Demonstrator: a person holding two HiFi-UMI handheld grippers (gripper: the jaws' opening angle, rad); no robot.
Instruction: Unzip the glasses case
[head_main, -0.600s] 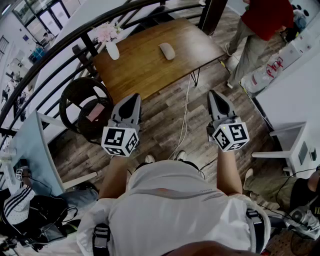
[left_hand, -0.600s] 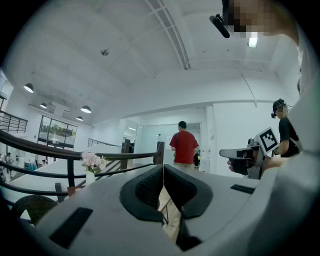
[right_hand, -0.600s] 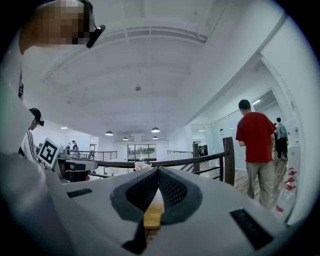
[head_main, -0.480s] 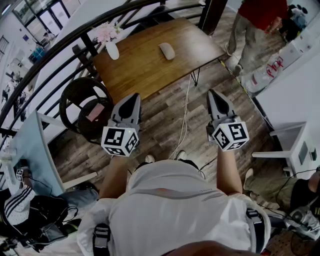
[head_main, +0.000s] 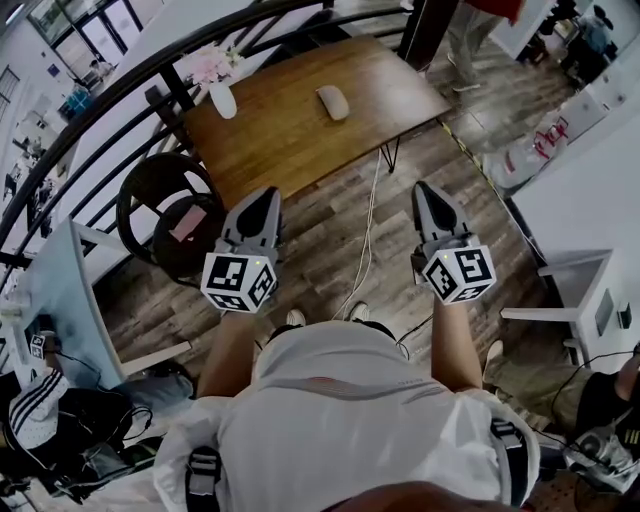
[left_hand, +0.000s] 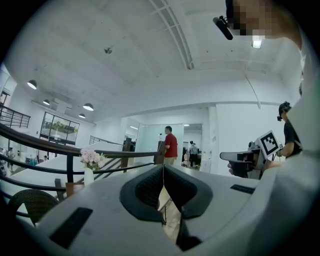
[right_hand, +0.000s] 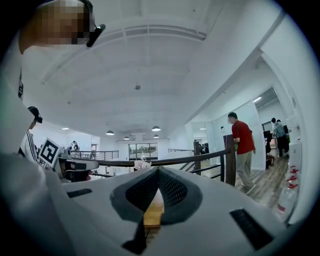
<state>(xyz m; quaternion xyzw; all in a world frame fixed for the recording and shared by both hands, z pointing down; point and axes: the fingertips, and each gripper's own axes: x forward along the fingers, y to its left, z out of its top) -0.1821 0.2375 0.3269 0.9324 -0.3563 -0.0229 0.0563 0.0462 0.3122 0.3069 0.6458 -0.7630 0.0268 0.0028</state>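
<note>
The glasses case (head_main: 333, 102) is a grey oval lying closed on the wooden table (head_main: 300, 130) ahead of me, near its far side. My left gripper (head_main: 263, 201) and right gripper (head_main: 428, 191) are held level over the floor, well short of the table and apart from the case. Both are shut with nothing between the jaws. In the left gripper view the pads meet at the left gripper's tip (left_hand: 163, 169). The right gripper view shows the same closed tip (right_hand: 158, 172) with the table's wood seen below it. The case itself shows in neither gripper view.
A white vase with pink flowers (head_main: 221, 92) stands on the table's left end. A round dark chair (head_main: 168, 215) sits left of the table, a black railing (head_main: 120, 85) behind it. A white cable (head_main: 369, 235) runs across the floor. A person in red (right_hand: 243, 145) walks at the right.
The person in red at the top right of the head view has walked off, almost out of frame. Both grippers have stayed where they were, still shut.
</note>
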